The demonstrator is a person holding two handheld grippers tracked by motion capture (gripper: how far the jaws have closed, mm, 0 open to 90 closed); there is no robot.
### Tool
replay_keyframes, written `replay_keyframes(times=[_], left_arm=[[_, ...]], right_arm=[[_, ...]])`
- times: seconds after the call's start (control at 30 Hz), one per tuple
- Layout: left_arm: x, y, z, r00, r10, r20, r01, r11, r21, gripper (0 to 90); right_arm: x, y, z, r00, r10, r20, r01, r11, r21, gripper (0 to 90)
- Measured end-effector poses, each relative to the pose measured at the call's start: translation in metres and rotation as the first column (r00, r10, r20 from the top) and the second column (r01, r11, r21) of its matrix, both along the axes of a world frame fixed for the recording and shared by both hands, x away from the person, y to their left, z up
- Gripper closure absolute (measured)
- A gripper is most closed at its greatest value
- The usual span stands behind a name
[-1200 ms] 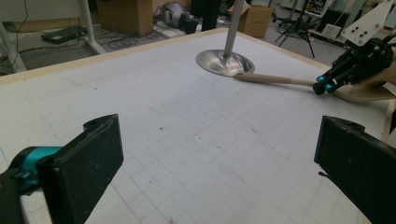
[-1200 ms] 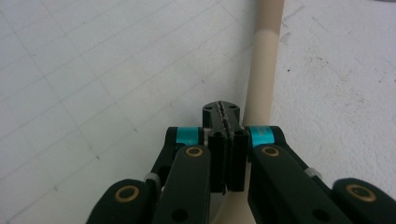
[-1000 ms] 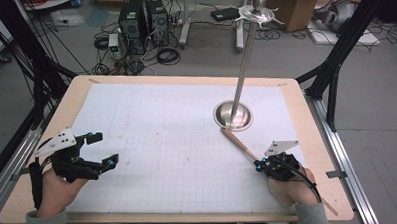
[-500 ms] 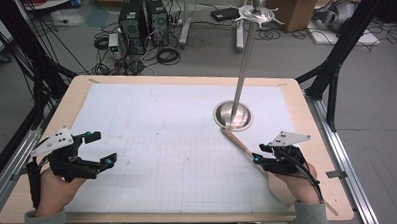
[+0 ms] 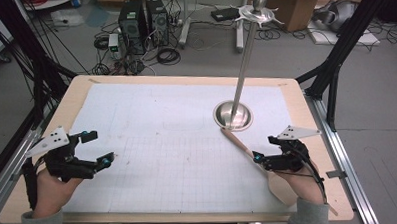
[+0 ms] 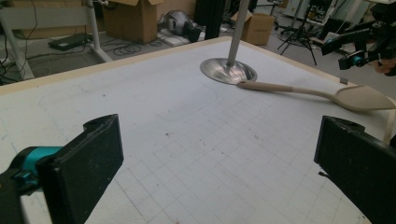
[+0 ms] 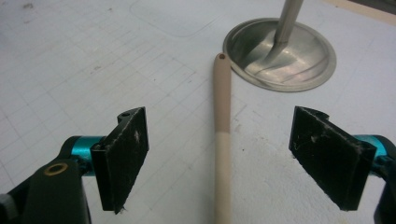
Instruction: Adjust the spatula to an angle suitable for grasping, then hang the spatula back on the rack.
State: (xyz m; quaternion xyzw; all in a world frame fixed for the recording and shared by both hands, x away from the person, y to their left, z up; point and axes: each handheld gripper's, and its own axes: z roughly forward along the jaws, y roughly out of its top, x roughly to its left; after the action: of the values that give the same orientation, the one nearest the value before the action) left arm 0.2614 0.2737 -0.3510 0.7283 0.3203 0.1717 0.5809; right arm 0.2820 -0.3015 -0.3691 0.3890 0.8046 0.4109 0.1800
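While spatula [image 5: 248,149] lies flat at 5 o'clock of stand base [image 5: 232,115], right gripper [image 5: 265,150] just opened, empty; release done, left gripper [image 5: 98,148] open, idle.

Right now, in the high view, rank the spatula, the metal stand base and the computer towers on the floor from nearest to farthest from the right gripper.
1. Spatula: on the table directly under the open right gripper, its handle running toward the base.
2. Metal stand base: round dish on the mat, just beyond the handle's tip.
3. Computer towers: on the floor past the table's far edge, to the left.
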Motion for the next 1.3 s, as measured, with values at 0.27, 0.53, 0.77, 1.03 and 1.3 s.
replay_keyframes(times=[0.27, 0.53, 0.77, 1.03, 1.3], left_arm=[[0.0, 0.001, 0.001, 1.0, -0.004, 0.004, 0.004, 1.0, -0.002, 1.7], [0.001, -0.001, 0.0, 1.0, -0.009, 0.001, 0.009, 0.9999, -0.005, 1.7], [0.002, -0.005, 0.001, 0.9997, -0.023, 0.004, 0.023, 0.9997, -0.001, 1.7], [0.002, -0.008, 0.001, 0.9997, -0.022, 0.007, 0.022, 0.9997, 0.007, 1.7], [0.0, -0.004, 0.001, 0.9999, -0.013, 0.006, 0.013, 0.9999, 0.0, 1.7]], right_arm=[[0.001, -0.004, -0.007, 0.9999, 0.01, -0.008, -0.01, 1.0, -0.009, 19.2], [0.002, -0.013, -0.013, 0.9995, -0.005, -0.031, 0.004, 0.999, -0.036, 19.1], [0.0, -0.015, -0.019, 0.9992, 0.0, -0.039, -0.003, 0.997, -0.077, 19.1], [0.001, -0.022, -0.026, 0.9997, 0.006, -0.026, -0.007, 0.998, -0.058, 19.2], [0.006, -0.006, -0.028, 0.999, 0.029, -0.034, -0.032, 0.995, -0.091, 19.2]])
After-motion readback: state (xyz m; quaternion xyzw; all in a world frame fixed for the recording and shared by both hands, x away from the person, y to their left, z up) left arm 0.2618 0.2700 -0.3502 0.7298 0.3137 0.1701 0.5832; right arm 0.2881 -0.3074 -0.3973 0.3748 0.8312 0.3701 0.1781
